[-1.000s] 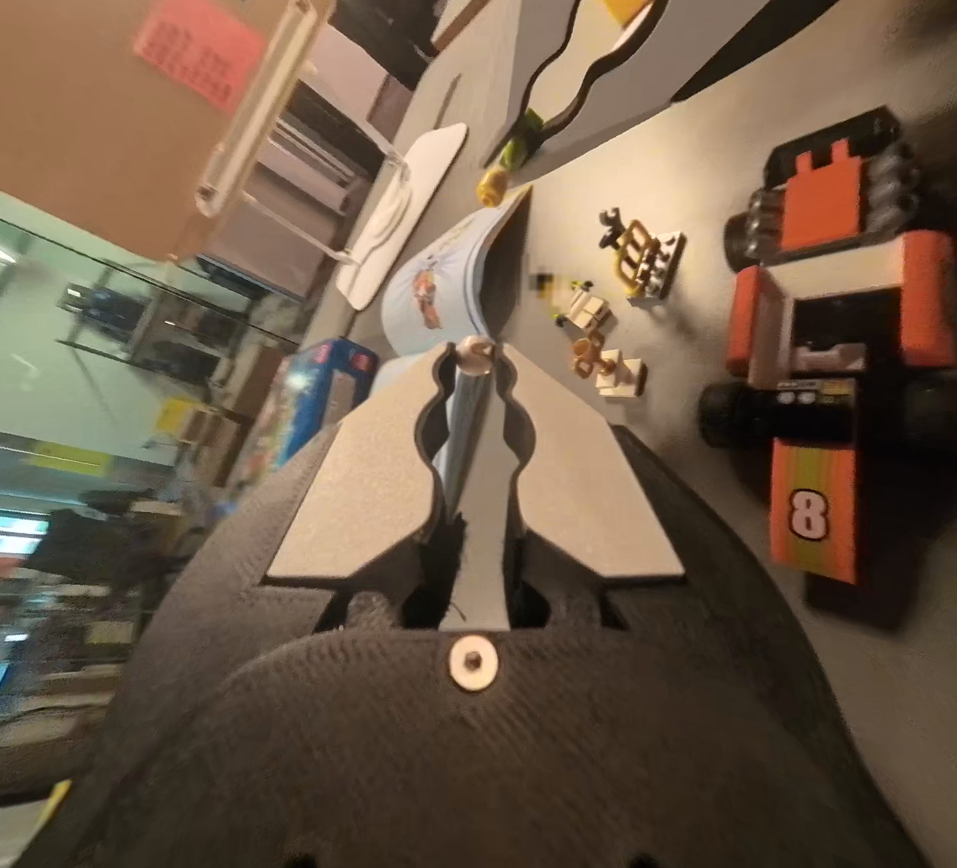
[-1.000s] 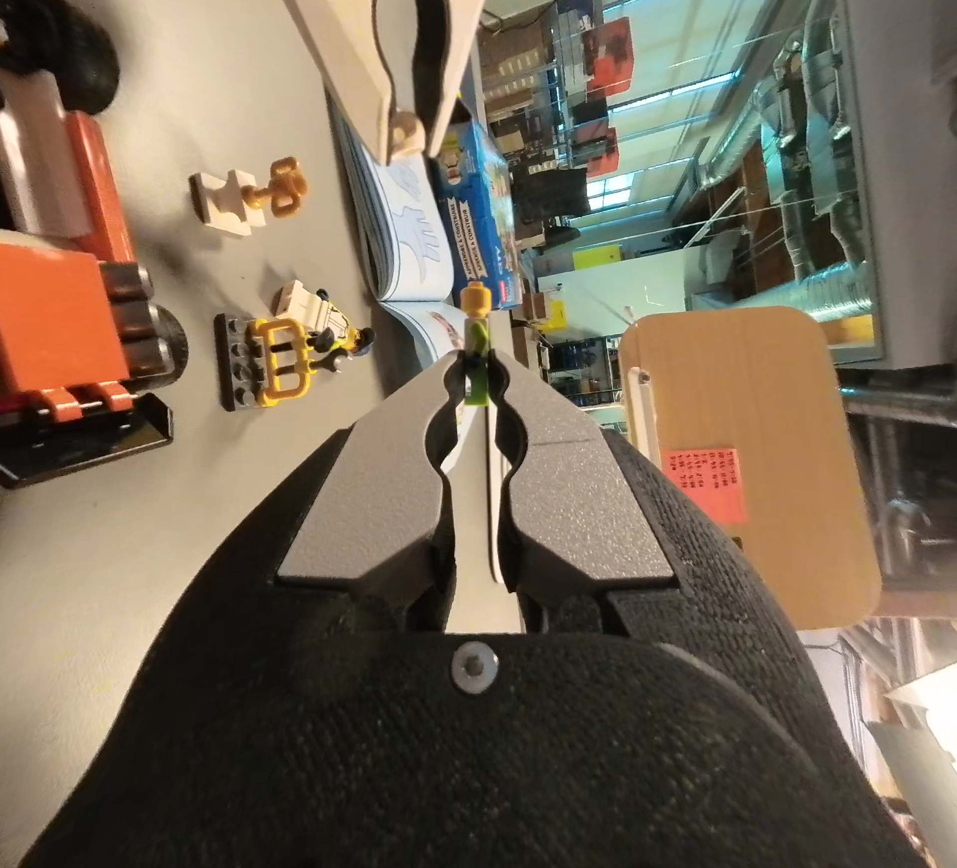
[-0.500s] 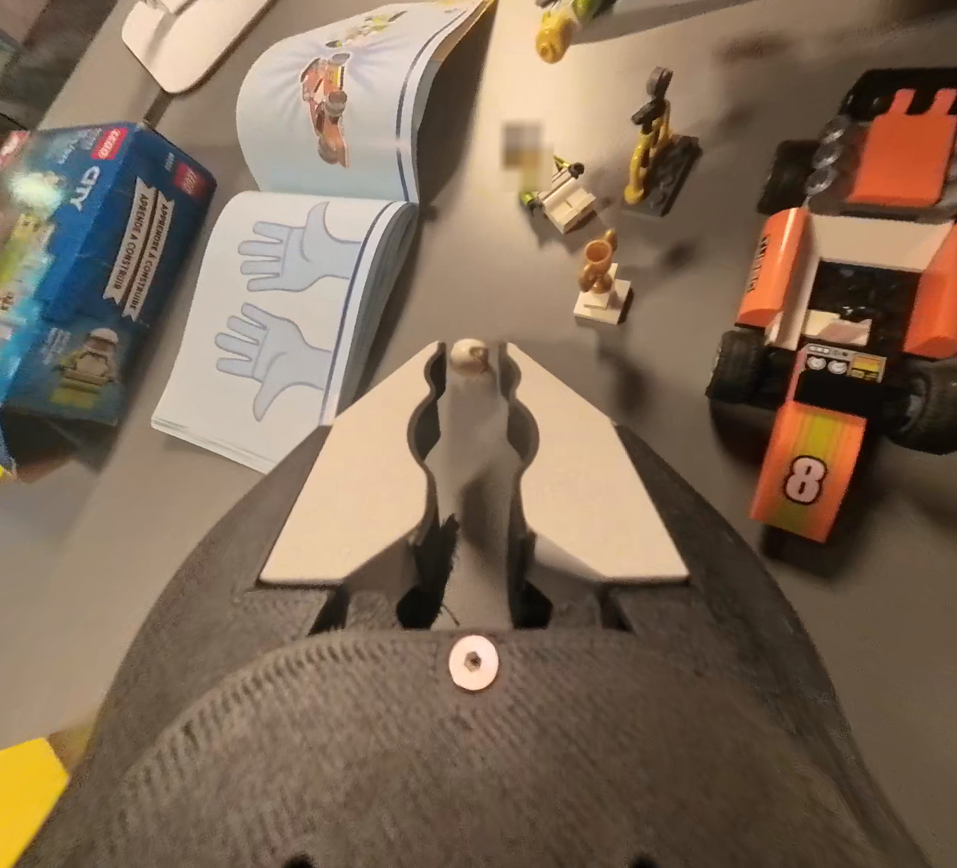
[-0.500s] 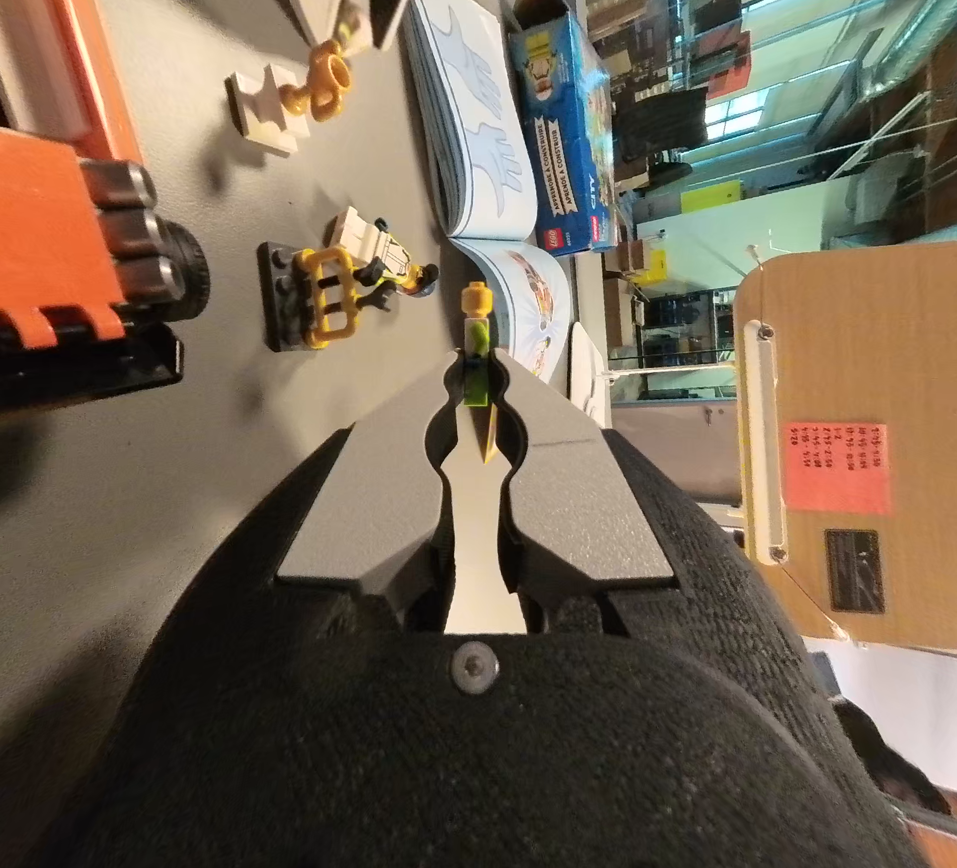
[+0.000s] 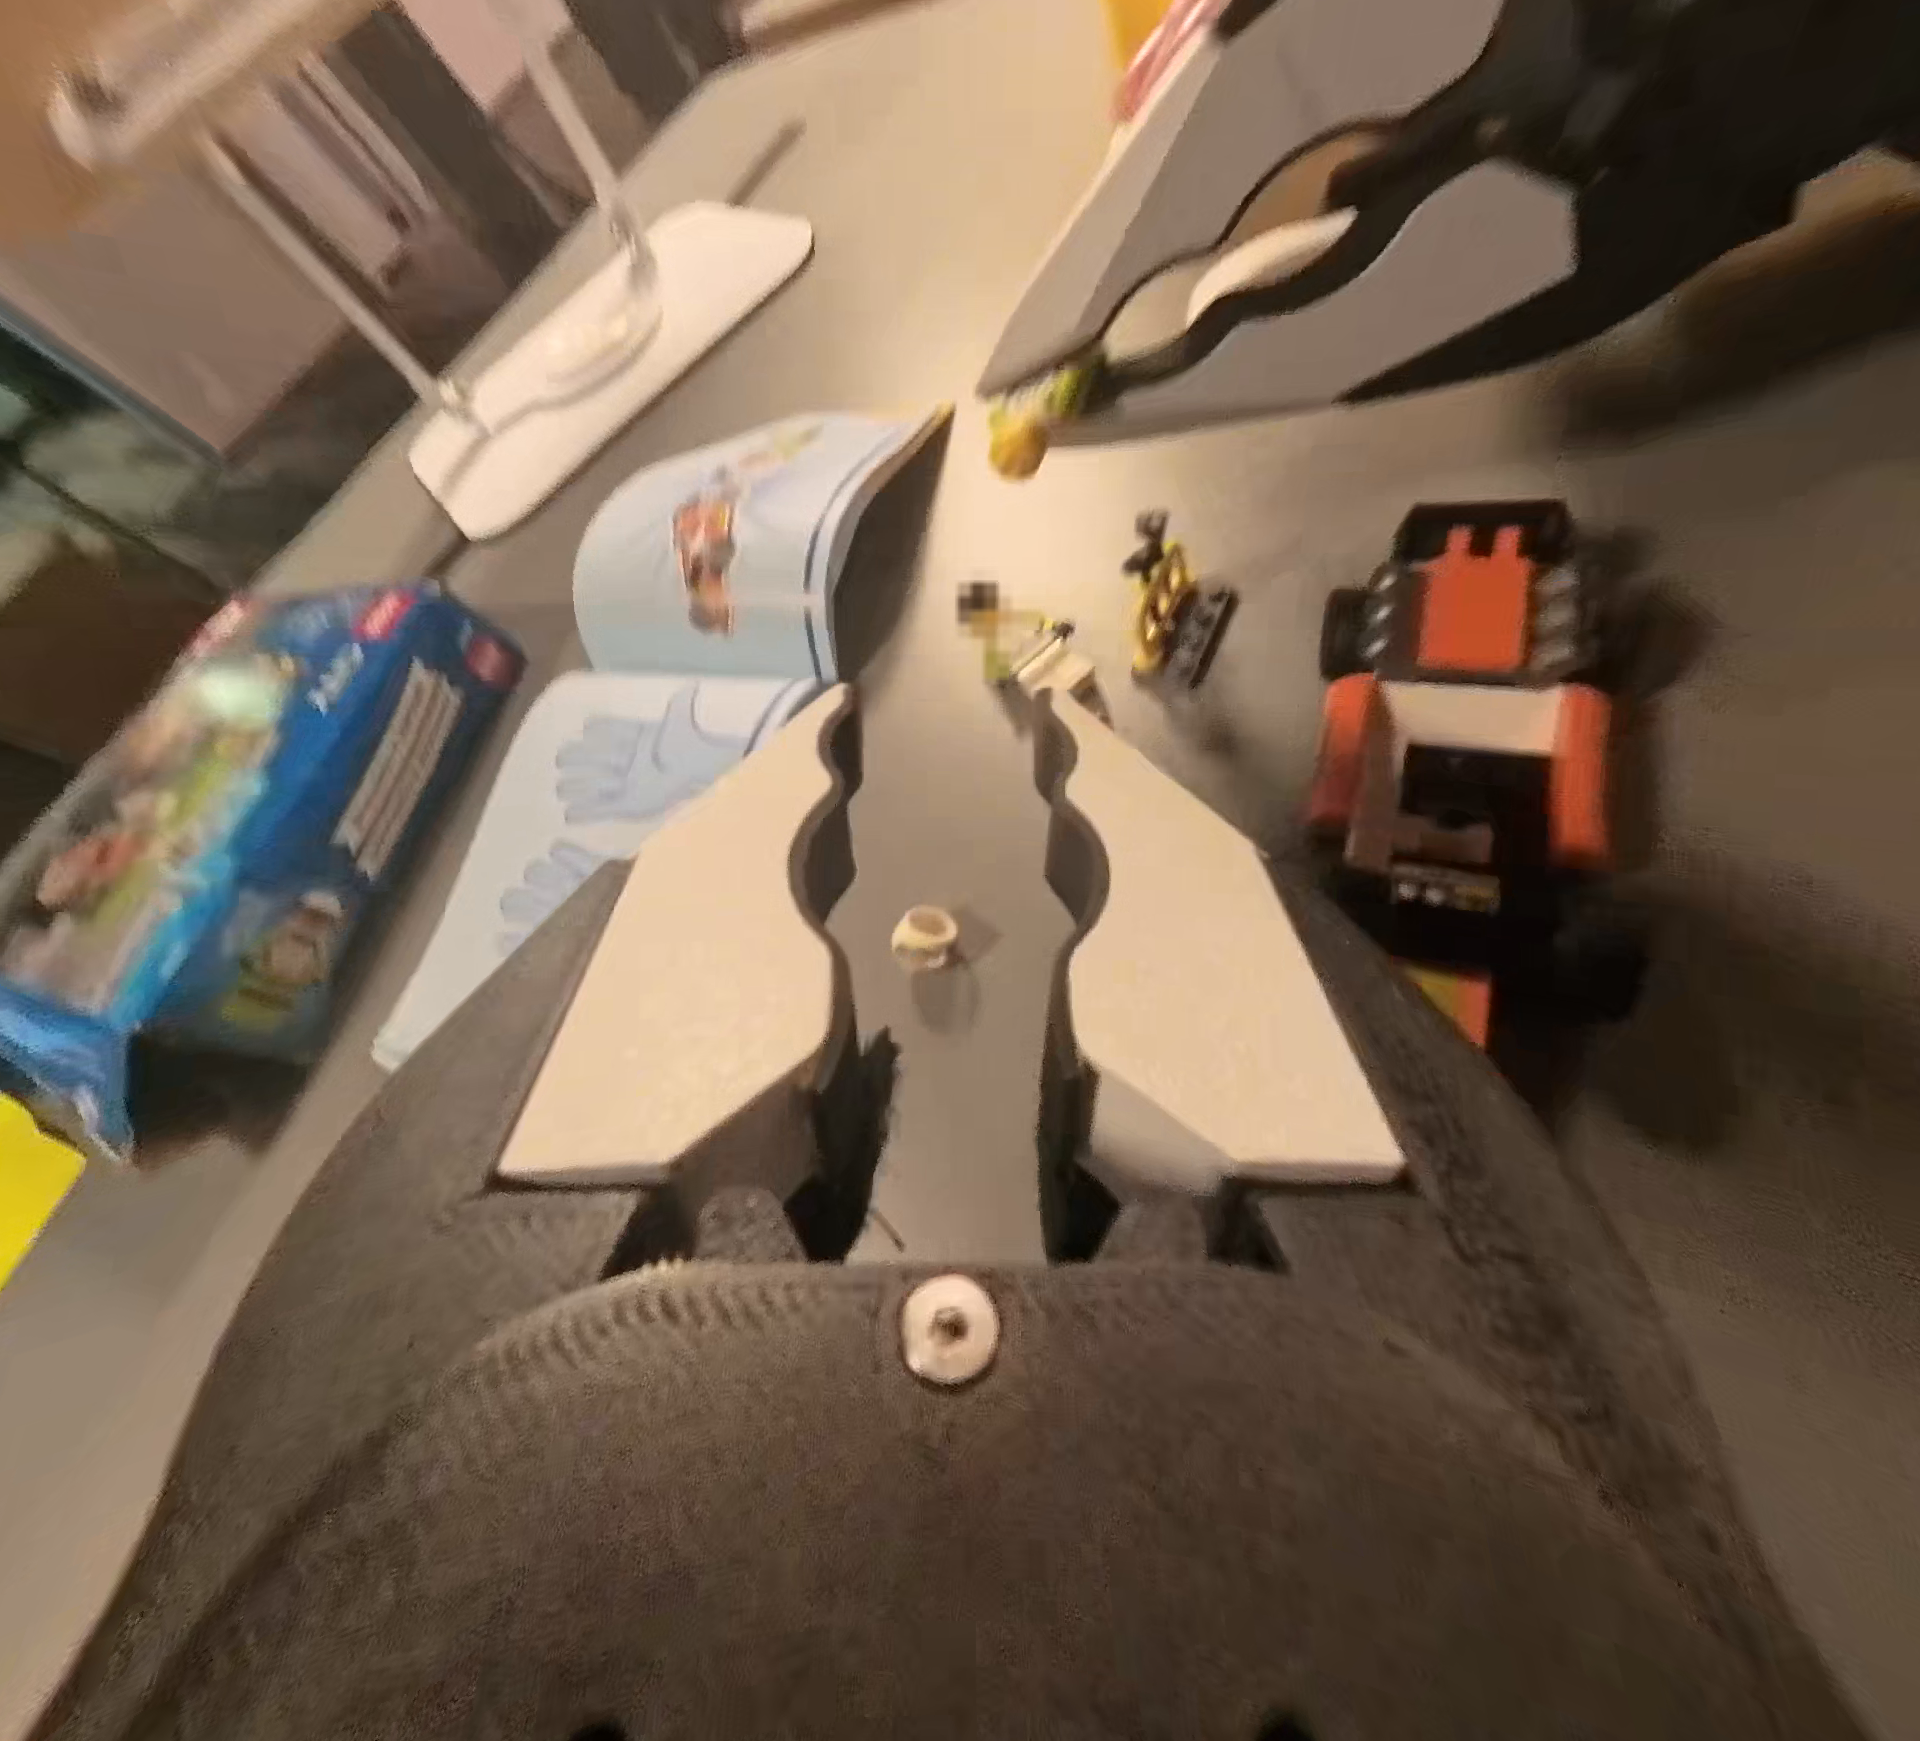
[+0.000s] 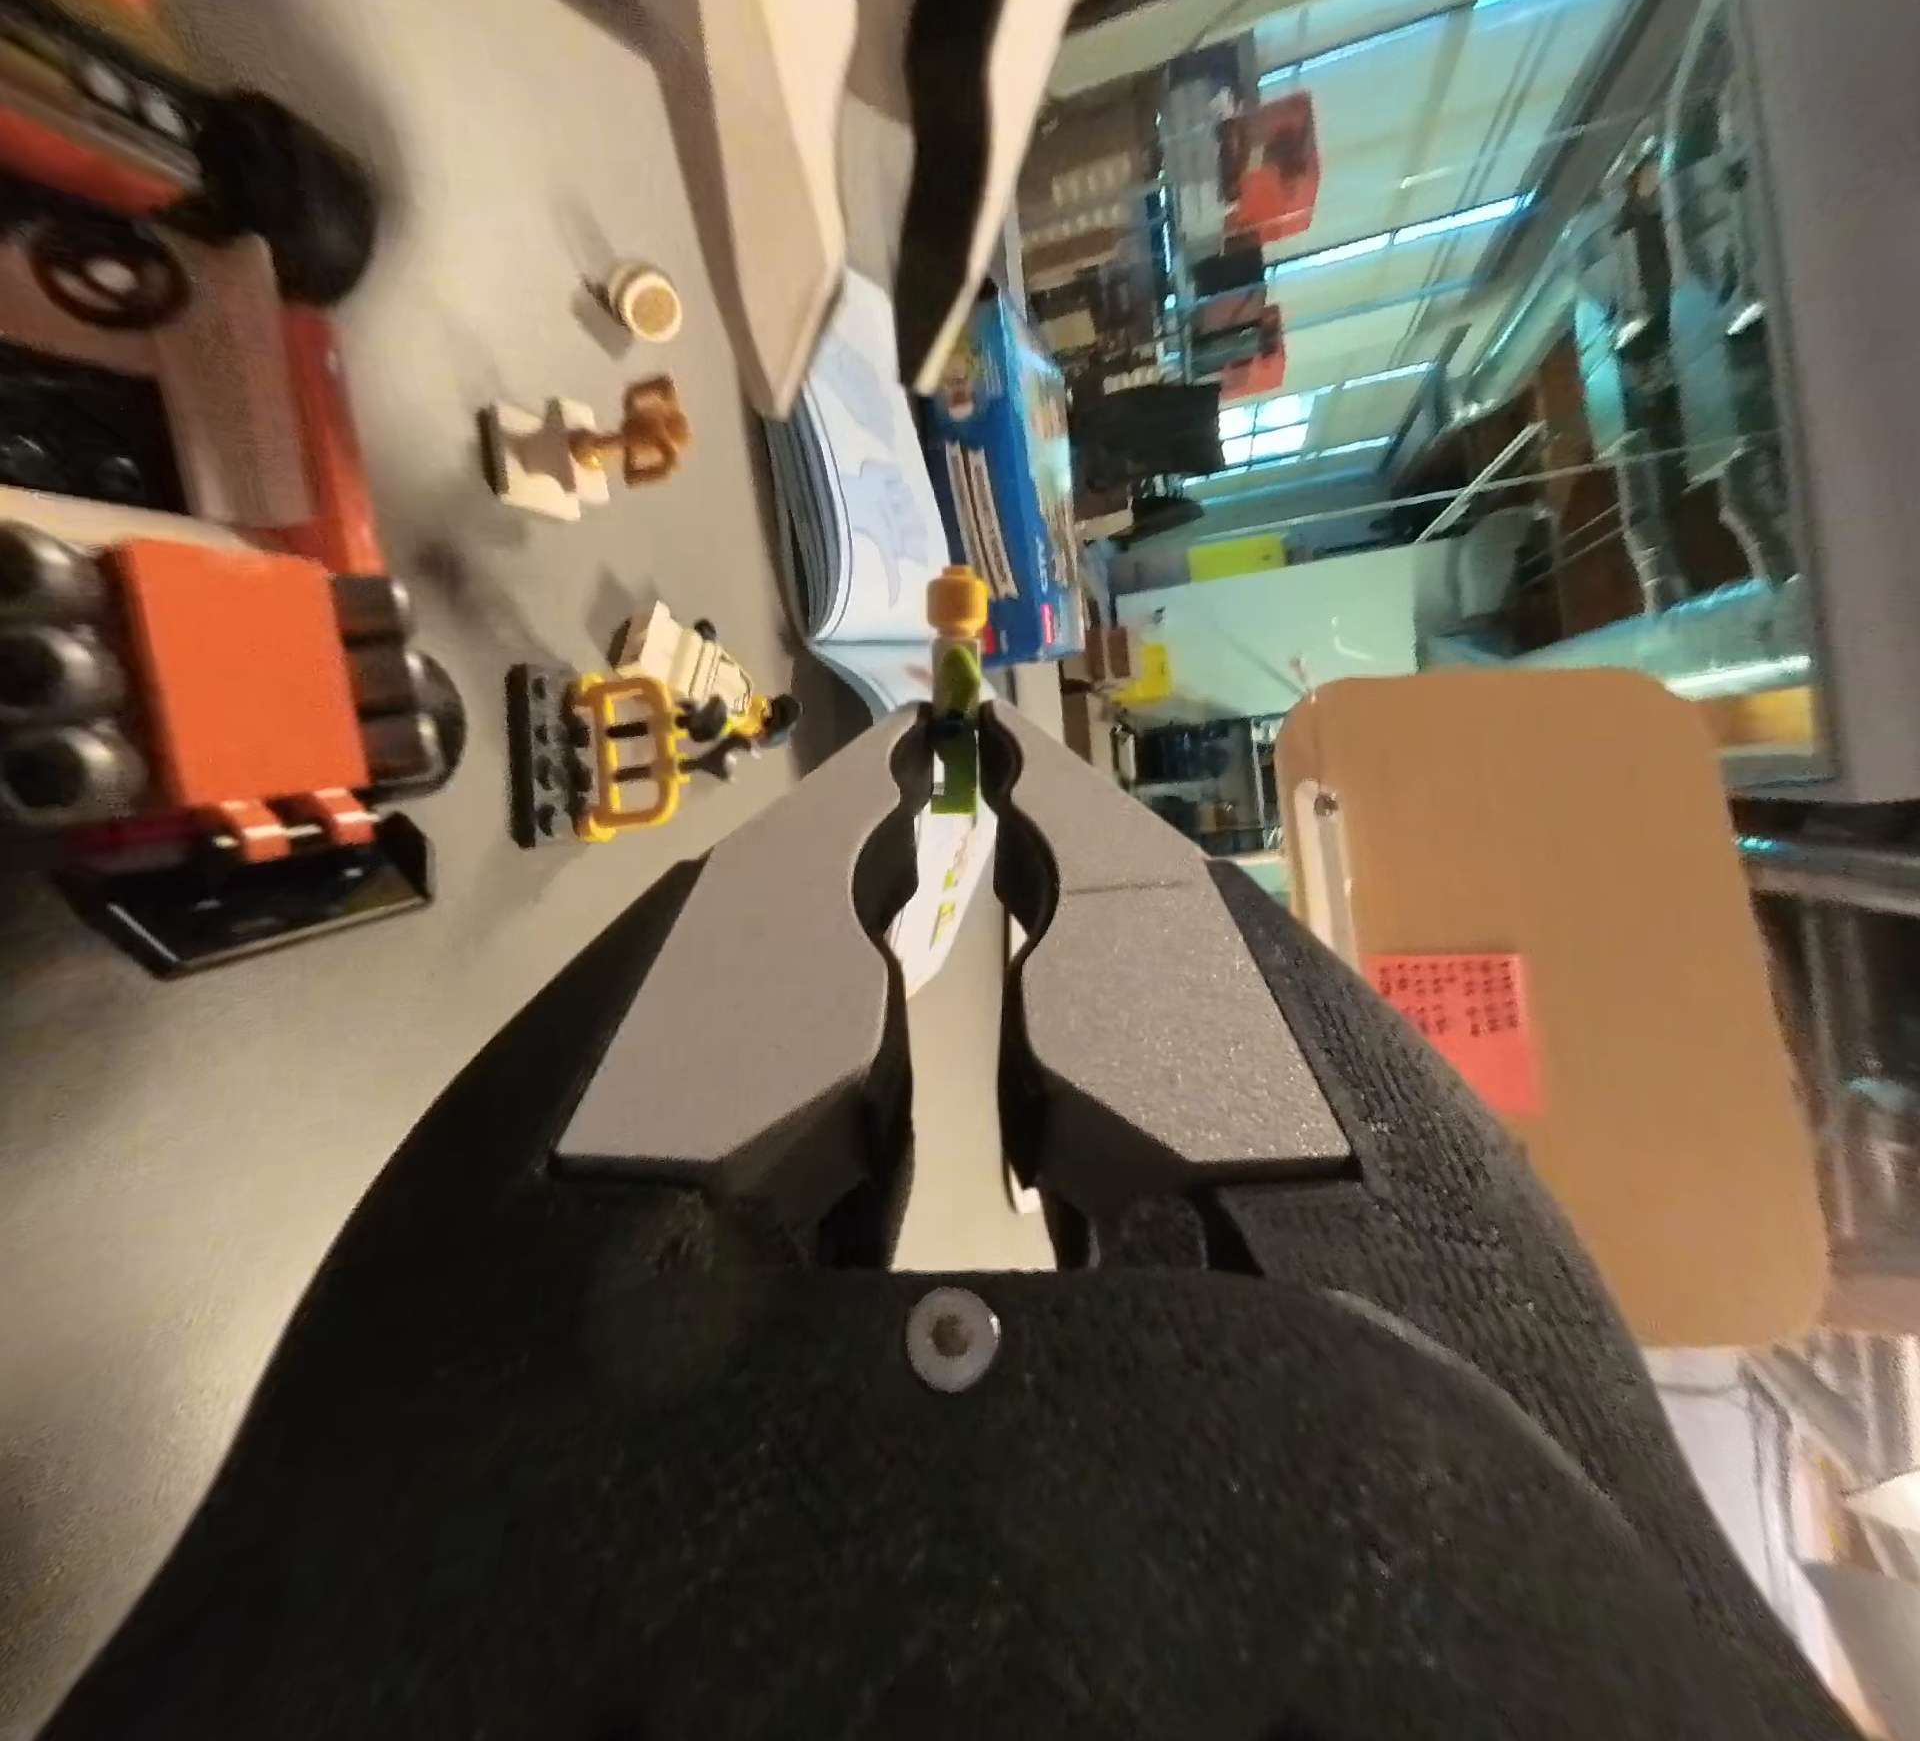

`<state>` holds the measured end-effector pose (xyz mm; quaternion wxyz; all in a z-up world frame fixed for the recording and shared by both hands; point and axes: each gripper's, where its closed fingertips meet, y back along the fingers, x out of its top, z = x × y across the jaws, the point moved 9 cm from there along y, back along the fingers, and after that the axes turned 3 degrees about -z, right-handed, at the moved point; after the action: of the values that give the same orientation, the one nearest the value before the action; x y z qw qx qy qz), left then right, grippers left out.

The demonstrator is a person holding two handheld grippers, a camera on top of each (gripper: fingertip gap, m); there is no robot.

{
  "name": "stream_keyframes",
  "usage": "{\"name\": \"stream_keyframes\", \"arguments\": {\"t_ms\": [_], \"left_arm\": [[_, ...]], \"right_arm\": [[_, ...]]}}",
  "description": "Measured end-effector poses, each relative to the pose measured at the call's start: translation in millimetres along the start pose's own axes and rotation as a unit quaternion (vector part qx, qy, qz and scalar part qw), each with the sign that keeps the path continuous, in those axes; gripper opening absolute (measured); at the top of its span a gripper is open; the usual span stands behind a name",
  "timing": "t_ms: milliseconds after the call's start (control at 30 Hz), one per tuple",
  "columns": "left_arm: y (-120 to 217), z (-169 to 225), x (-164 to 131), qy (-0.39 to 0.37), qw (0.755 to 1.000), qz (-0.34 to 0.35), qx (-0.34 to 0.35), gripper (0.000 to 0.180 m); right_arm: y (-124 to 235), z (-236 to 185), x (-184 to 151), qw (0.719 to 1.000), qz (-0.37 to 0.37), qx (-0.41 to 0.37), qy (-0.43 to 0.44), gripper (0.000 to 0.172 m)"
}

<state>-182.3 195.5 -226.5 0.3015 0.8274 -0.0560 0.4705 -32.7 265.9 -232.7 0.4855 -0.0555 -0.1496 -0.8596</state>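
My left gripper [image 5: 945, 699] is open above the dark table [image 5: 935, 257]. A small cream round toy piece [image 5: 925, 935] lies on the table between its fingers, touched by neither. It also shows in the right wrist view [image 6: 644, 301], below the left gripper's fingers [image 6: 769, 133]. My right gripper [image 6: 954, 720] is shut on a toy minifigure [image 6: 958, 683] with a green body and a yellow head, held above the table. The left wrist view shows the right gripper's fingers [image 5: 1195, 237] with that figure [image 5: 1039, 418] at their tips.
An orange toy car [image 5: 1455, 756] stands at the right. A yellow fence piece on a black plate [image 5: 1179, 616], a lying white minifigure [image 5: 1039, 652] and a gold trophy [image 6: 644, 434] are nearby. An open booklet [image 5: 727, 569], a blue box [image 5: 260, 818] and a white lamp base [image 5: 623, 341] lie left. About 6 cm separates my left fingertips from my right.
My left gripper opened and let go of the small cream piece, which now lies on the table between the fingers. My right gripper still holds the minifigure.
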Motion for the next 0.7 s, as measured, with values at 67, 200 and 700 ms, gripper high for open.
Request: {"name": "stream_keyframes", "arguments": {"t_ms": [67, 200, 700], "left_arm": [[2, 7, 8, -0.044, 0.998, 0.030, 0.019, 0.030], [5, 21, 13, -0.150, 0.986, 0.046, 0.052, 0.030], [-2, 40, 13, -0.300, 0.947, 0.028, 0.114, 0.010]], "right_arm": [[1, -2, 6, 1.000, 0.013, 0.001, 0.012, 0.006], [2, -5, 12, 0.999, 0.026, 0.006, 0.031, 0.006], [4, -10, 25, 0.997, 0.055, 0.020, 0.054, 0.006]]}}
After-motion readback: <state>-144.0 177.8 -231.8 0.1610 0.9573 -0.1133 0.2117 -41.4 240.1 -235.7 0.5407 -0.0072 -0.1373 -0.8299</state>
